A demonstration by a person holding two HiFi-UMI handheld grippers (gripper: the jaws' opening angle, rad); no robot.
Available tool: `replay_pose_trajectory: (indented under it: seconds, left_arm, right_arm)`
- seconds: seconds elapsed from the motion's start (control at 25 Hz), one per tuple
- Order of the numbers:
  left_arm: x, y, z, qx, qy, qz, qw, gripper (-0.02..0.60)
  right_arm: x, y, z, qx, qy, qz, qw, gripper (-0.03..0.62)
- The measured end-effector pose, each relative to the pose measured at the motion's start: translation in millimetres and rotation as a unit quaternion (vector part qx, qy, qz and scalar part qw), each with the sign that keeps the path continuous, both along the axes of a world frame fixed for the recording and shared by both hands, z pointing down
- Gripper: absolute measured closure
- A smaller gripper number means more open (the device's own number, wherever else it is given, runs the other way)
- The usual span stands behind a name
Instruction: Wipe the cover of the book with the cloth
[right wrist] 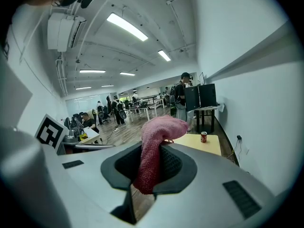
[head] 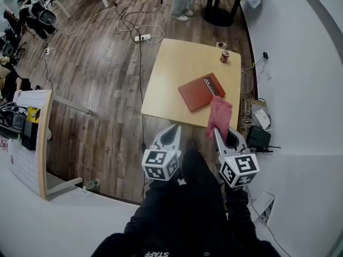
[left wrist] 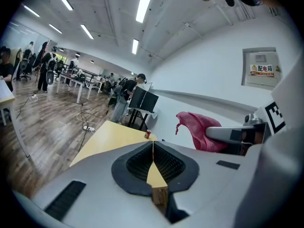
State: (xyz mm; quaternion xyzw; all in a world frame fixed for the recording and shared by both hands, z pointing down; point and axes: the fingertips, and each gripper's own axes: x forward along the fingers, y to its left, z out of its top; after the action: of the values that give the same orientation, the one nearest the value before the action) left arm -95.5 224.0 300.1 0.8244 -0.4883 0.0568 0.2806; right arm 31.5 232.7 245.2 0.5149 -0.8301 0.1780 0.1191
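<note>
The grey left gripper (head: 174, 128) points forward with its 2 fingers pressed together, empty. Beside it, the grey right gripper (head: 216, 131) pinches a pink woven cloth (head: 220, 114) between its fingers.

**Illumination:** bright, even, indoor.

**Source:** ceiling strip lights (left wrist: 145, 1), above and beyond the table (left wrist: 102, 141) in the 2 gripper views. At least 5 strips are lit in the right gripper view.

**Shadows:** faint and soft-edged on the table top.

**Glare:** strips blown out to plain white. Pale sheen on the wall (head: 300, 90) right of the table.

**Distortion:** strong fisheye in all 3 views. The wall line right of the table bows. Dark rounded corners in the 2 gripper views.

**Focus:** table fairly sharp. White print on the book (head: 199, 94) on the table is too small to read surely. Foreground in front of the table is soft. Figures (left wrist: 124, 93) behind the table are small and indistinct.
</note>
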Motion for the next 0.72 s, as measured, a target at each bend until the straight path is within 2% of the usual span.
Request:
replay_pose_trajectory:
  seconds: [0.24, 0.36, 0.72]
  left_arm:
    - [13, -63, 33, -0.026, -0.016, -0.017, 0.9994, 0.547]
    - [12, -95, 60, -0.055, -0.031, -0.031, 0.9975, 0.546]
    - [22, -167, 139, -0.131, -0.045, -0.070, 0.9879, 0.546]
  right_arm:
    - [20, -68, 15, -0.010, -0.003, -0.018, 1.000, 0.511]
    - [27, -98, 26, -0.025, -0.003, -0.029, 0.999, 0.511]
    - [37, -172, 89, -0.079, -0.015, -0.075, 0.994, 0.510]
